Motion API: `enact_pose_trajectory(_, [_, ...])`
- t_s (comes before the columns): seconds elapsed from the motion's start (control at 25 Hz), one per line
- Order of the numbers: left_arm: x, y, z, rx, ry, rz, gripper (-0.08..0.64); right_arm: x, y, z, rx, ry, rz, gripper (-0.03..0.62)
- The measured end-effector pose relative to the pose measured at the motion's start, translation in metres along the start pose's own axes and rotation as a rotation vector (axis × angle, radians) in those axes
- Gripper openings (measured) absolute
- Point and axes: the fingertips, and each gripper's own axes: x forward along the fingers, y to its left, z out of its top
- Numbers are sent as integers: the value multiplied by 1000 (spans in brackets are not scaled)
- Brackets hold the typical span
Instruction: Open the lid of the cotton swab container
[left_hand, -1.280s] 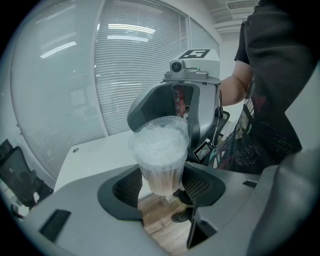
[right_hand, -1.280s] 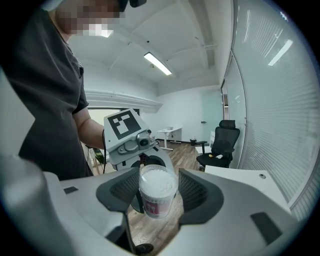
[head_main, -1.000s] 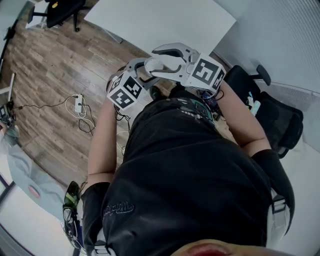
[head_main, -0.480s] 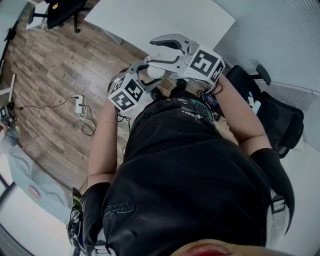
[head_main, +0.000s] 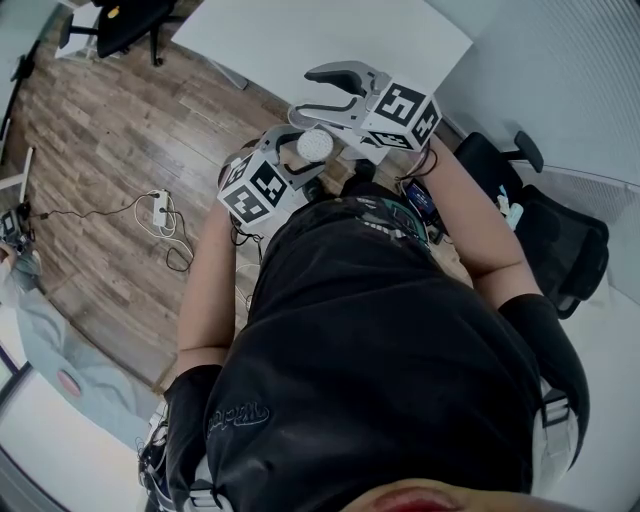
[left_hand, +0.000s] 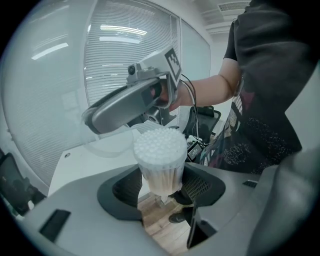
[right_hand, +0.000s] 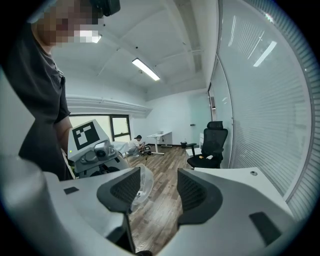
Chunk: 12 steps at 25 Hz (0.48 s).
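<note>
Container: we count one clear, round cotton swab container (left_hand: 160, 160), upright and uncapped, with its white swab tips bare at the top.
Left hand-held gripper: one (left_hand: 161, 190); its two jaws are closed on the container's lower body, a pad pressing each side.
Lid: one clear plastic lid (right_hand: 139, 186), off the container and just above it, lying against one pad of the right gripper.
Right hand-held gripper: one (right_hand: 159, 192), just above the container; its two jaws stand apart, and the far pad is clear of the lid.
Counter: one white counter (head_main: 300, 35), beyond the container.
Floor: wooden plank floor (head_main: 100, 150), below the container.
</note>
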Motion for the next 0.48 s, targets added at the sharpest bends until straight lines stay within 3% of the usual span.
enact_pose_trajectory(0.48, [-2,0,1,12,1,-16,259,8,-2,-23,45,34,-13,245])
